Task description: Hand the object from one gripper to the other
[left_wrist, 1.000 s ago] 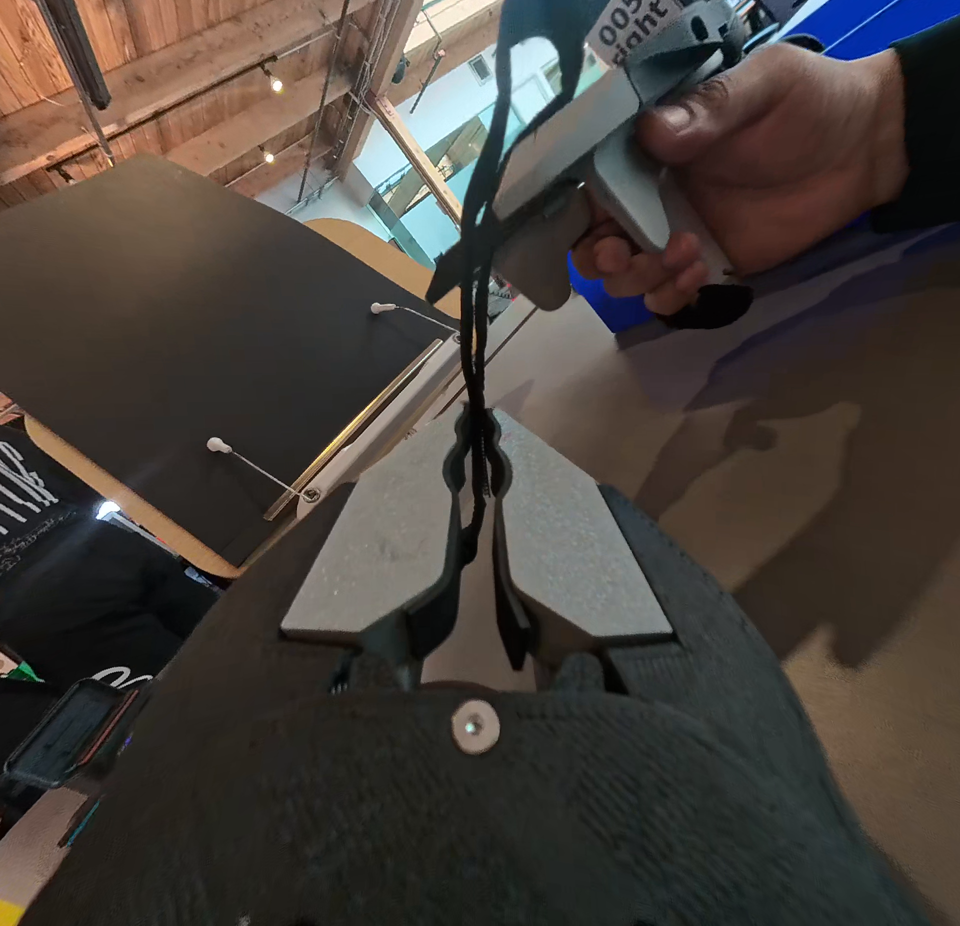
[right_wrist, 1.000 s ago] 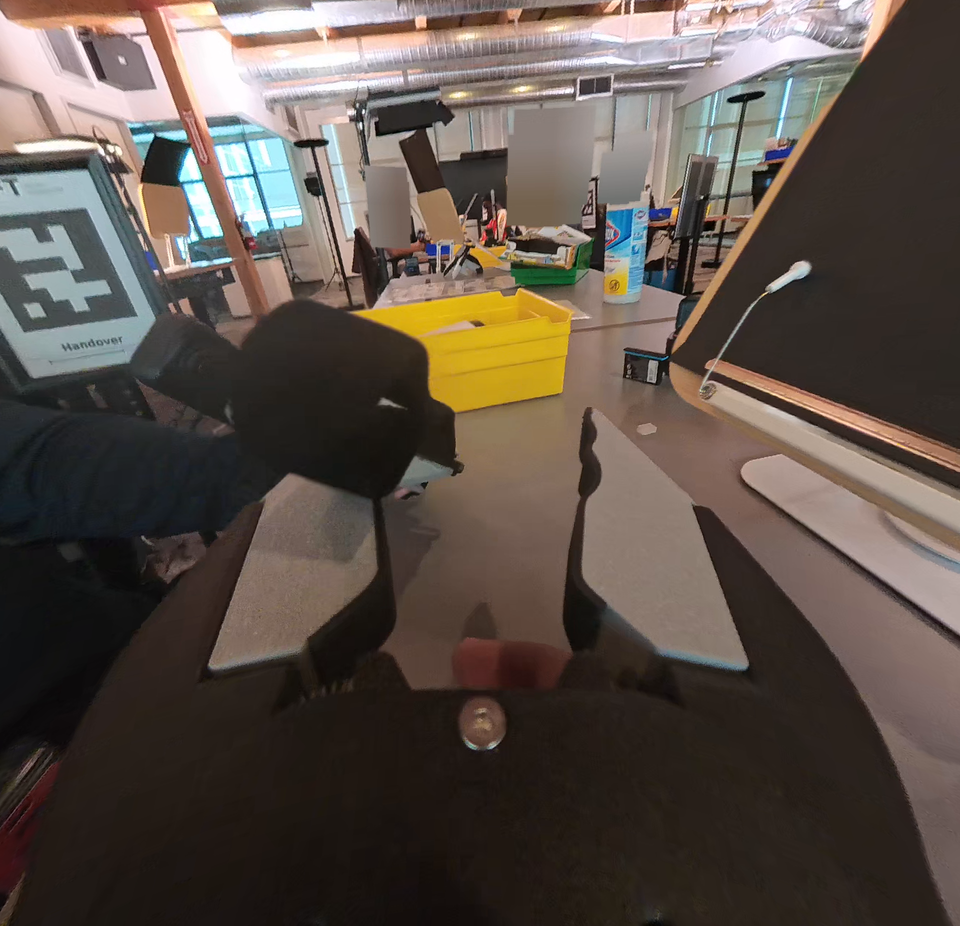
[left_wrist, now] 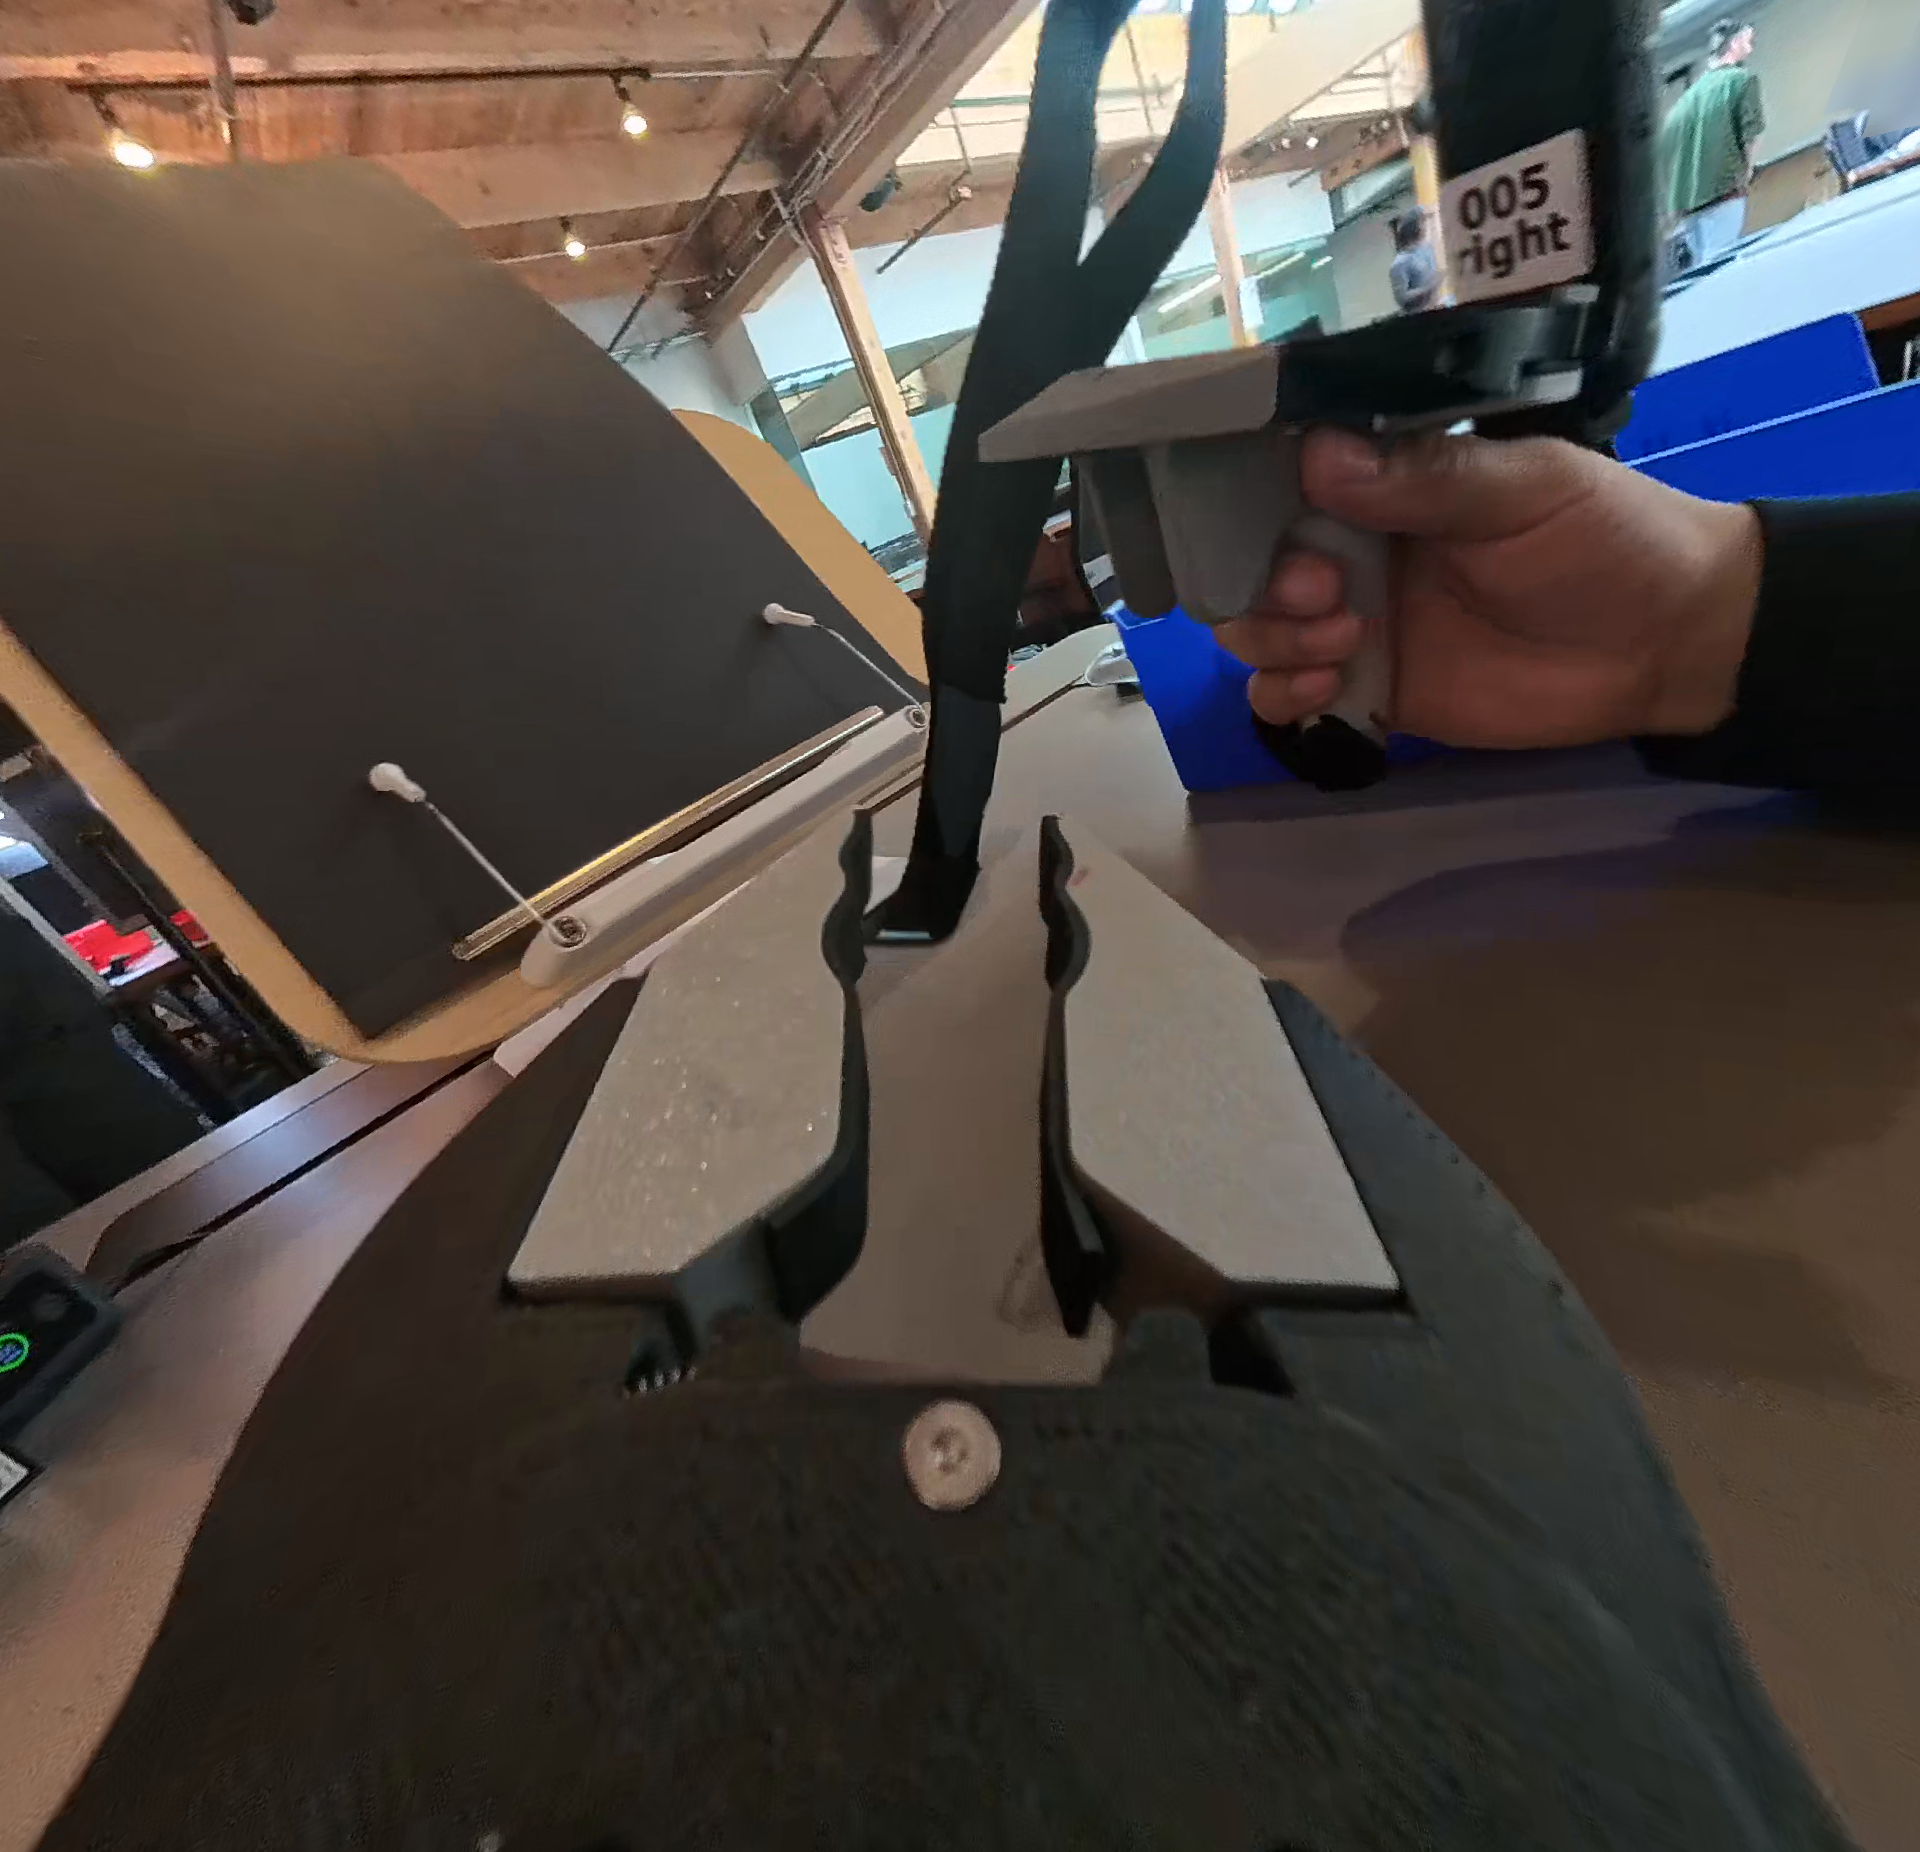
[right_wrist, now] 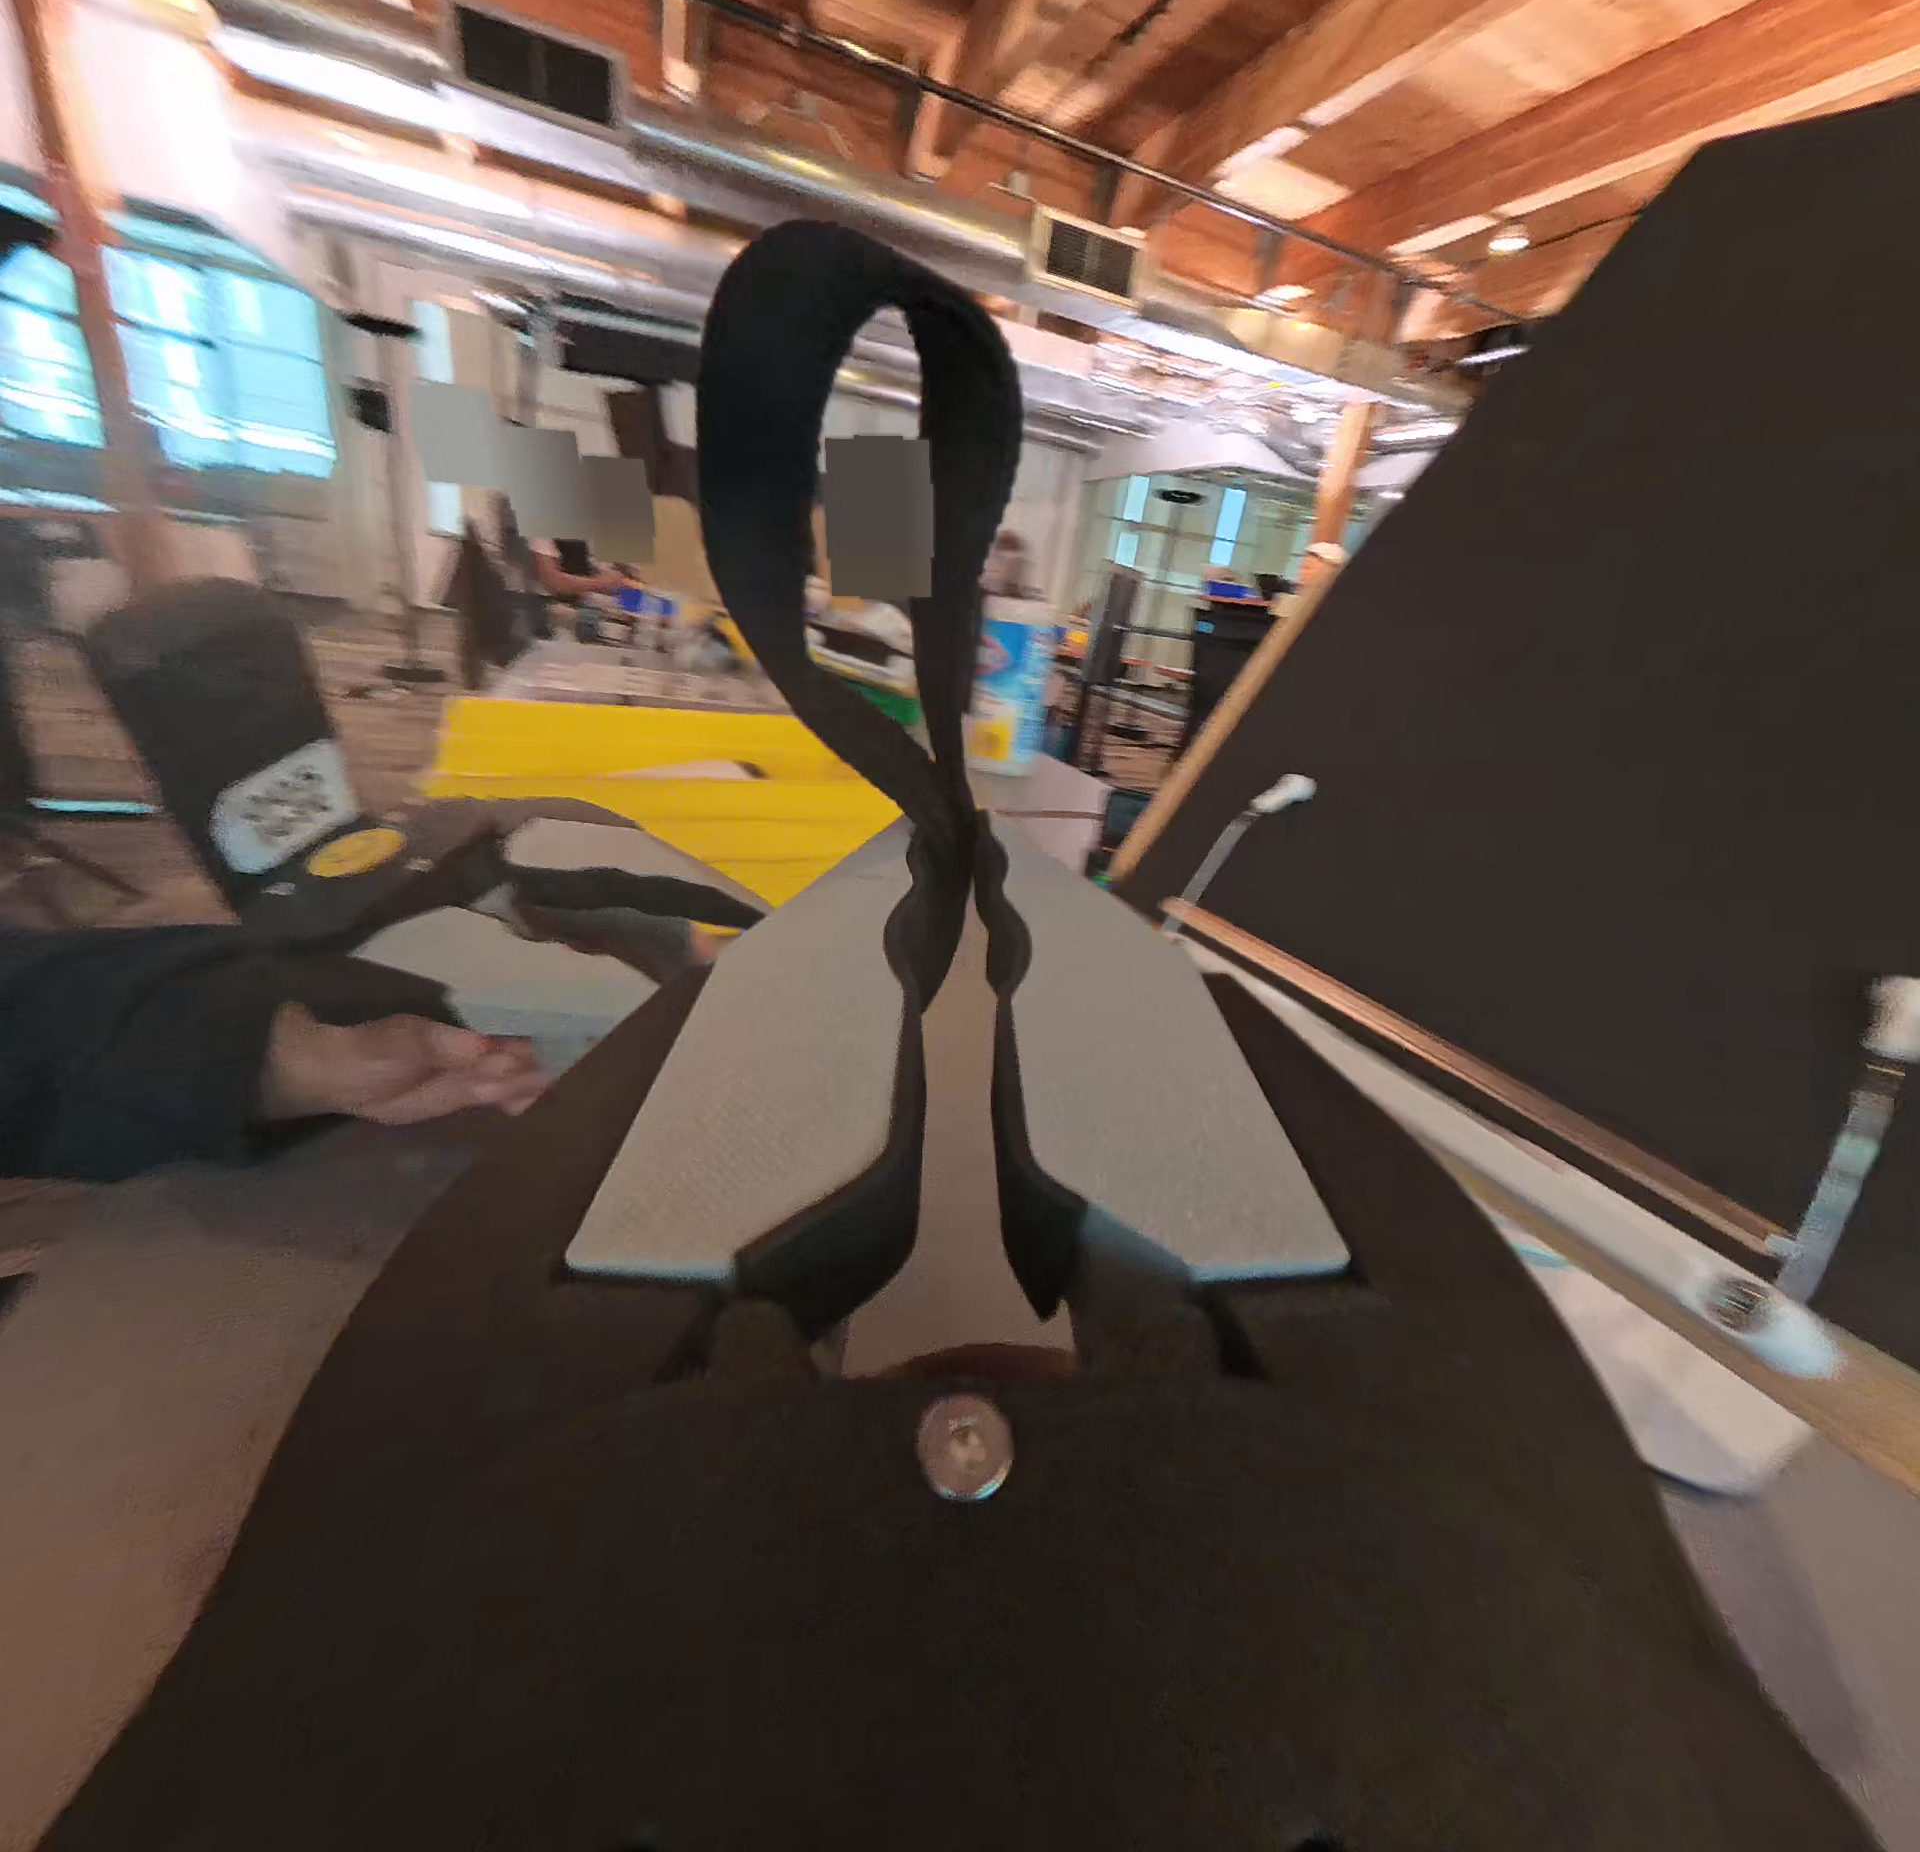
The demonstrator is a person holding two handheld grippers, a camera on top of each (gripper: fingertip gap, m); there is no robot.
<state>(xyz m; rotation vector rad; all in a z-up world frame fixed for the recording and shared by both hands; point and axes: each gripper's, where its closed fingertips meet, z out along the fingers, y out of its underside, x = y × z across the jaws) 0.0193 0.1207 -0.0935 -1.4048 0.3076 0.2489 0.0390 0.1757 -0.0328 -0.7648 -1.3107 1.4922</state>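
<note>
Strap [right_wrist: 940, 872]: black woven loop, pinched at its twisted waist between the tips of the right claw [right_wrist: 961, 883], the loop standing upward above the fingers. In the left wrist view the same strap [left_wrist: 966, 576] hangs down, its lower end [left_wrist: 925, 903] lying between the tips of the left claw [left_wrist: 948, 867] but seemingly touching neither finger.

Left claw: jaws parted, holding nothing. It sits low over the brown desk [left_wrist: 1558, 1023], near the foot of a black tilted board [left_wrist: 364, 555].

Right claw: closed on the strap, carried by a hand [left_wrist: 1507, 597] above the desk's far side.

Judgement: transfer looks complete; the step in hand is separation. To do it well, the left claw should stay wide and draw straight back, so the dangling end slips out without snagging a fingertip. The right claw should keep firm pressure, since a limp strap held at one narrow point can slide.

Background: yellow trays [right_wrist: 644, 774], blurred.
</note>
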